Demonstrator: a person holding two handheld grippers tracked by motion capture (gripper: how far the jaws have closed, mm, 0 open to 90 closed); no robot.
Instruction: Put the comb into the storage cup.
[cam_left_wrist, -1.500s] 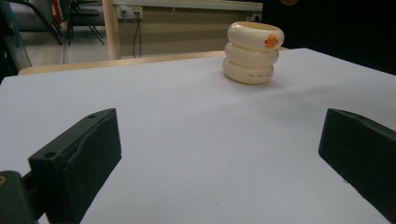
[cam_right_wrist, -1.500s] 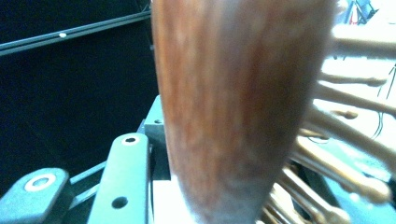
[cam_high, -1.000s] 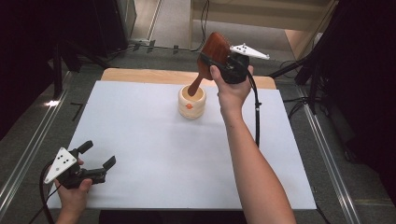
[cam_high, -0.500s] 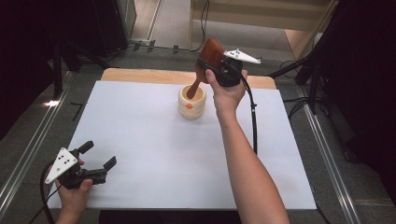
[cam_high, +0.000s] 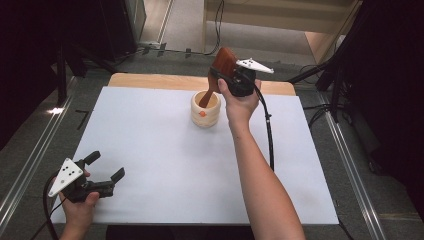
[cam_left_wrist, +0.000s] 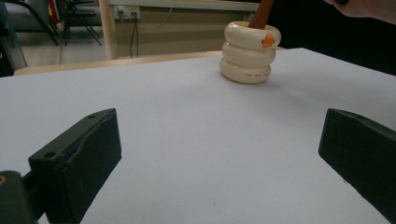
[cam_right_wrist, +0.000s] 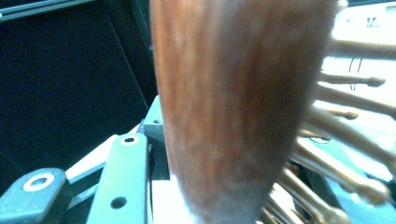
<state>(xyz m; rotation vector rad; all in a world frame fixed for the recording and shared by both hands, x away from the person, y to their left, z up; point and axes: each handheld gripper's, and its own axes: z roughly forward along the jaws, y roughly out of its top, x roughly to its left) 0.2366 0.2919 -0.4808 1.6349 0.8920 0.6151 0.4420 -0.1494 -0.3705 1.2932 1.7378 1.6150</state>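
A cream ringed cup (cam_high: 205, 111) with an orange mark stands at the far middle of the white table (cam_high: 165, 165). My right gripper (cam_high: 219, 76) hovers just above and right of it, shut on the broad blade of a brown wooden spatula (cam_high: 223, 62). The spatula's thin handle slants down into the cup. In the right gripper view the blurred blade (cam_right_wrist: 233, 93) stands between the fingers (cam_right_wrist: 122, 182). My left gripper (cam_high: 106, 166) rests open near the front left corner with nothing between its jaws. In the left gripper view (cam_left_wrist: 210, 154) it faces the cup (cam_left_wrist: 250, 56) and handle (cam_left_wrist: 260, 14).
A wooden strip (cam_high: 150, 80) runs along the table's far edge. The right gripper's black cable (cam_high: 270, 135) trails down beside the forearm over the right half of the table. Dark frames and floor surround the table.
The right hand has sunk and shifted slightly left, carrying the spatula lower so its handle sits deeper in the cup. The left gripper has stayed put.
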